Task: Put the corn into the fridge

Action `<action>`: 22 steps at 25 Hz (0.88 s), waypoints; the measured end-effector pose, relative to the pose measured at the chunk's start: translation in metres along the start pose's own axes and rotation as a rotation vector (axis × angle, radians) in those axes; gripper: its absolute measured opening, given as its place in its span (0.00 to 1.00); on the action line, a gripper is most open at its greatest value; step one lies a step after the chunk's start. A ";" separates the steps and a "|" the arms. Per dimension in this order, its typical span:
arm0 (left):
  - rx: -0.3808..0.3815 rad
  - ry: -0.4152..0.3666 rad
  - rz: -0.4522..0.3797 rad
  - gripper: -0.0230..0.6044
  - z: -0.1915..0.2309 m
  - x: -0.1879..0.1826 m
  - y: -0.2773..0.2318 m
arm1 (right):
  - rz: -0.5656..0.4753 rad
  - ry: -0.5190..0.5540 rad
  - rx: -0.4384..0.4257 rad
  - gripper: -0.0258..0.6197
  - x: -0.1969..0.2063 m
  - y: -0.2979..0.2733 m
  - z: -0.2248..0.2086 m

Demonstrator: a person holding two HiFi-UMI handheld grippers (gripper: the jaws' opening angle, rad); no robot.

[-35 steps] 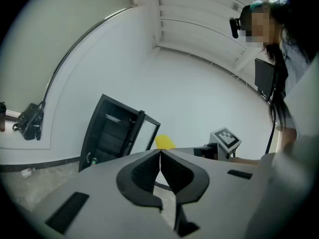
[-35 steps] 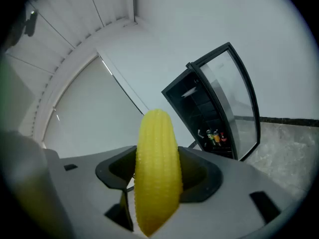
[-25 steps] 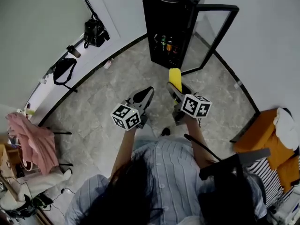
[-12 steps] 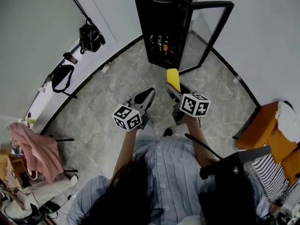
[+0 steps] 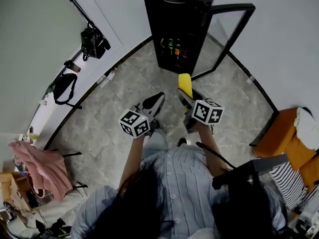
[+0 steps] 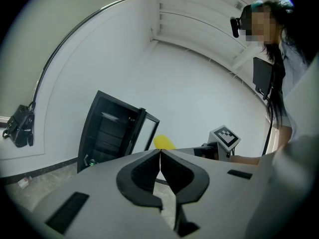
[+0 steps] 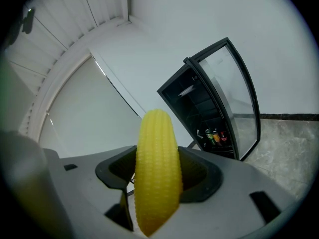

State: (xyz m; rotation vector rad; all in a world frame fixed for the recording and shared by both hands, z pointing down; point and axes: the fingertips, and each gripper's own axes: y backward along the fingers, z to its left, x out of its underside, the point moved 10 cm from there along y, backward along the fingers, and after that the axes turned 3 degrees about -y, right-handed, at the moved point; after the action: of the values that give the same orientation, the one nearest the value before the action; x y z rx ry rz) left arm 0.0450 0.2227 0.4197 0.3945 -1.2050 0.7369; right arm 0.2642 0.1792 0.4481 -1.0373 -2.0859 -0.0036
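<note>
feel: corn (image 7: 155, 153) looks light, stiff and bumpy, maybe a bit slippery, best held round its middle | look: bright yellow, long, neat rows of bumps, round tip | where: squeezed in the right hand-held gripper (image 5: 188, 94), above the floor (image 5: 114, 108), near the open fridge (image 5: 177, 24), not inside yet | left hand-held gripper (image 6: 160, 156): jaws together, holding nothing

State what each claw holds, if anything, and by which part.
The right claw holds the corn, with its jaws pressed on the two sides about mid-length and one end poking forward. The left claw is shut and empty.
</note>
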 end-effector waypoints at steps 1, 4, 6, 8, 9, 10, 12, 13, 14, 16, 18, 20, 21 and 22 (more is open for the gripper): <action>0.007 -0.001 0.005 0.05 0.009 -0.003 -0.001 | 0.000 -0.004 0.003 0.44 -0.001 -0.008 0.001; 0.025 0.003 0.021 0.05 0.036 -0.011 -0.004 | 0.000 -0.020 0.015 0.44 -0.005 -0.032 0.006; 0.036 0.003 0.024 0.05 0.054 -0.018 -0.005 | -0.003 -0.026 0.023 0.44 -0.007 -0.047 0.012; 0.053 0.002 0.026 0.05 0.070 -0.027 -0.006 | -0.011 -0.029 0.033 0.44 -0.011 -0.061 0.018; 0.064 0.002 0.028 0.05 0.078 -0.031 -0.007 | -0.016 -0.031 0.041 0.44 -0.013 -0.068 0.021; 0.075 0.002 0.030 0.05 0.086 -0.035 -0.007 | -0.021 -0.032 0.049 0.44 -0.014 -0.075 0.024; 0.094 0.004 0.031 0.05 0.102 -0.040 -0.007 | -0.031 -0.036 0.064 0.44 -0.016 -0.088 0.030; 0.103 0.005 0.030 0.05 0.110 -0.043 -0.007 | -0.035 -0.037 0.070 0.44 -0.016 -0.095 0.032; 0.110 0.006 0.030 0.05 0.118 -0.045 -0.007 | -0.039 -0.038 0.076 0.44 -0.016 -0.101 0.035; 0.124 0.006 0.032 0.05 0.133 -0.049 -0.006 | -0.047 -0.041 0.086 0.44 -0.016 -0.112 0.041; 0.141 0.003 0.036 0.05 0.146 -0.053 -0.005 | -0.060 -0.046 0.095 0.44 -0.015 -0.121 0.046; 0.159 0.000 0.040 0.05 0.158 -0.056 -0.004 | -0.075 -0.050 0.106 0.44 -0.013 -0.130 0.051; 0.166 0.001 0.041 0.05 0.163 -0.057 -0.003 | -0.081 -0.051 0.113 0.44 -0.012 -0.134 0.053; 0.172 0.004 0.041 0.05 0.169 -0.058 -0.002 | -0.084 -0.051 0.121 0.44 -0.011 -0.137 0.055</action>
State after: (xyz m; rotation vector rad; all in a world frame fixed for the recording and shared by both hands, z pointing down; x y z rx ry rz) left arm -0.0813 0.0963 0.4209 0.5116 -1.1527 0.8793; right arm 0.1399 0.0981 0.4472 -0.8848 -2.1461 0.1068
